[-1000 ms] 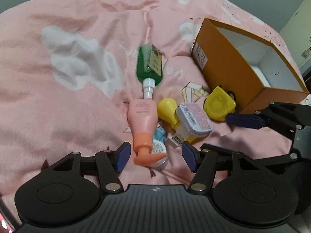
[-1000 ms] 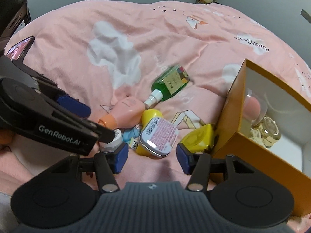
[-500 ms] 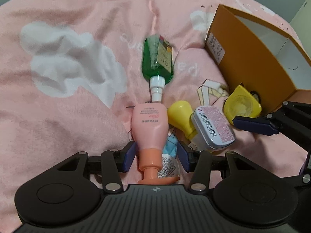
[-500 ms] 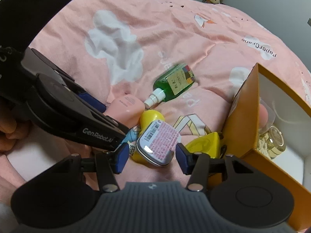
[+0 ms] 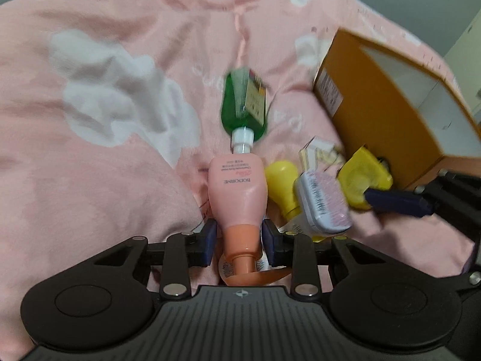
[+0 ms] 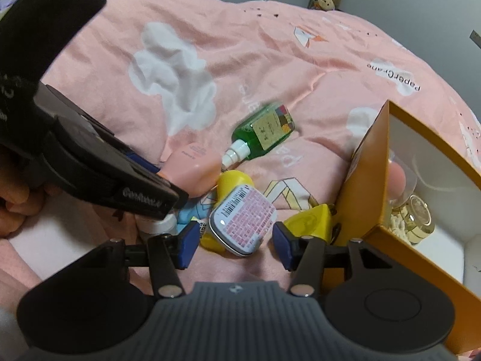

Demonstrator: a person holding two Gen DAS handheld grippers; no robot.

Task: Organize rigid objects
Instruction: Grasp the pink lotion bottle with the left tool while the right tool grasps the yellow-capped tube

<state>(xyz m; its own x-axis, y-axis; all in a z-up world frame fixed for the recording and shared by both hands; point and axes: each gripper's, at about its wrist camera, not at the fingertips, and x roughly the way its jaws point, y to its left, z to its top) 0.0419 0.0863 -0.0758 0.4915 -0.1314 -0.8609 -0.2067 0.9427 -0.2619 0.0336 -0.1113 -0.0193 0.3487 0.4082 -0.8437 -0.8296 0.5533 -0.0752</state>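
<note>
A pink pump bottle [image 5: 237,186] with an orange pump lies on the pink duvet. My left gripper [image 5: 239,240] is closing and its pads press the bottle's shoulder from both sides. That bottle stays sharp while everything behind it blurs. A green bottle [image 5: 243,105] lies just beyond, cap against the pink one. In the right wrist view a pink-patterned tin [image 6: 242,222] rests on a yellow bottle [image 6: 233,180], between the fingers of my open right gripper [image 6: 236,245], whose pads do not press it. A yellow case [image 6: 309,221] leans beside the orange box [image 6: 363,186].
The orange box sits open at the right and holds a gold-lidded jar [image 6: 418,213] and a clear pinkish item [image 6: 399,177]. A white-capped jar [image 6: 156,225] and a light blue item [image 6: 189,213] lie under the left gripper. A hand grips the left tool at the left edge.
The left gripper moved forward over the pink pump bottle and its jaws narrowed onto it. The right gripper crept closer to the tin, its opening unchanged.
</note>
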